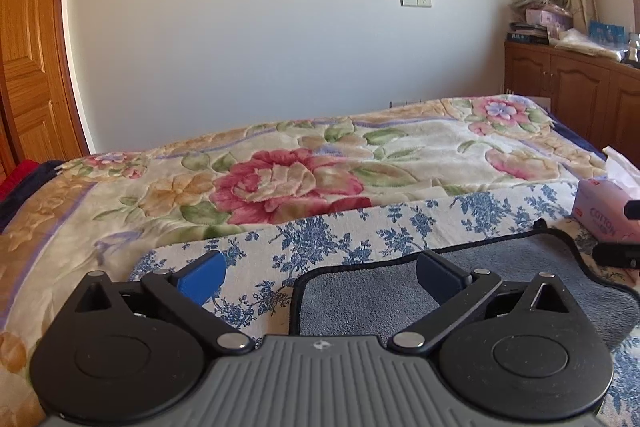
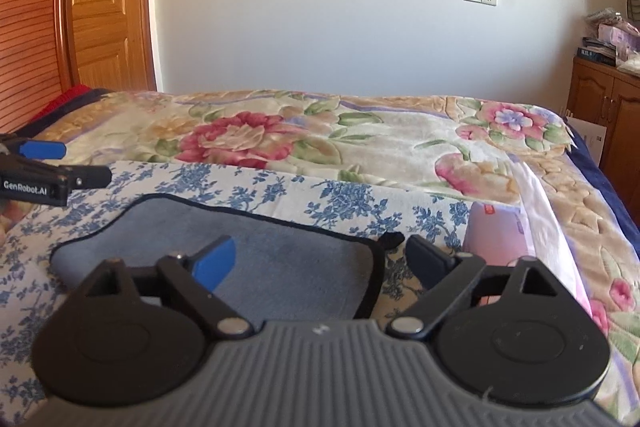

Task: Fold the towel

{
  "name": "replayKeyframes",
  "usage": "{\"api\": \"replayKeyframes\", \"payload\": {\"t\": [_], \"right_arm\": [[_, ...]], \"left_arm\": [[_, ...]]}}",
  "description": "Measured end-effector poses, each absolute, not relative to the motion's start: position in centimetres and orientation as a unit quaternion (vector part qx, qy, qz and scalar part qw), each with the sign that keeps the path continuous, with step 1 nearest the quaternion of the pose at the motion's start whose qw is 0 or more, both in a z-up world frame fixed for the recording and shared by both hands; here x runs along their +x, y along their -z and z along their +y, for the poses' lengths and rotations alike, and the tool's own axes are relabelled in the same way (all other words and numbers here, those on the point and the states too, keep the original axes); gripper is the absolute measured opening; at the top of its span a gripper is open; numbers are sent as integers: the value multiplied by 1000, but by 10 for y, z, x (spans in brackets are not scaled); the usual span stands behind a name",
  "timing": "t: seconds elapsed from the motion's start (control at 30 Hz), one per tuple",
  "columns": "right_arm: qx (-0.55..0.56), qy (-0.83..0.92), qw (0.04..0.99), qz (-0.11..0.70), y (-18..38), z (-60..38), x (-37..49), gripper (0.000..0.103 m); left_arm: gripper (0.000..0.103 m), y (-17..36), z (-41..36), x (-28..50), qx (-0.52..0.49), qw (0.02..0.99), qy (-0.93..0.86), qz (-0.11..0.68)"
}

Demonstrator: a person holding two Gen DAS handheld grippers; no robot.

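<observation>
Hovering both spread grippers, left gripper point(image 1: 320, 281) and right gripper point(image 2: 320, 261), I judge the towel point(image 1: 460, 291) limp, light; I'd pinch its dark-edged near corners.

"COTTON" on the pink tissue box point(image 1: 602, 213); "GenRobot.AI" on the left tool point(image 2: 60, 163).

The towel point(image 1: 460, 291) lies on a cloth point(image 1: 360, 227) spread over the bed point(image 1: 280, 155), under both wide-open claws. The left gripper point(image 1: 320, 277) straddles its left edge, the right gripper point(image 2: 320, 261) its right edge. A tissue box point(image 2: 496, 231) sits just right of the right claw.

Bright daylight from the right; strong fisheye bending at edges; near black hand-held gripper point(image 2: 320, 267) slightly soft, dark vignetted corners.
</observation>
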State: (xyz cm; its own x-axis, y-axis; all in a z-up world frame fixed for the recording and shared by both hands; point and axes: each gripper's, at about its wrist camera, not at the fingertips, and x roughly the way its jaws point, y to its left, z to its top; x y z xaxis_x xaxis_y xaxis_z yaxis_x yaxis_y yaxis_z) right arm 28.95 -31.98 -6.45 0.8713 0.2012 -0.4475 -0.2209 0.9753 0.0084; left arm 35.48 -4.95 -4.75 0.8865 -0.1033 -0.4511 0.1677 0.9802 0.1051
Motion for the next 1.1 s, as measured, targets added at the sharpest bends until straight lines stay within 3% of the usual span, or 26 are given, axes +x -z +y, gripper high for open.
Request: {"api": "replayKeyframes", "payload": {"t": [1.1], "right_arm": [[-12, -78, 975, 207, 1, -323, 198, 103]], "left_arm": [[103, -38, -55, 238, 83, 973, 60, 207]]}}
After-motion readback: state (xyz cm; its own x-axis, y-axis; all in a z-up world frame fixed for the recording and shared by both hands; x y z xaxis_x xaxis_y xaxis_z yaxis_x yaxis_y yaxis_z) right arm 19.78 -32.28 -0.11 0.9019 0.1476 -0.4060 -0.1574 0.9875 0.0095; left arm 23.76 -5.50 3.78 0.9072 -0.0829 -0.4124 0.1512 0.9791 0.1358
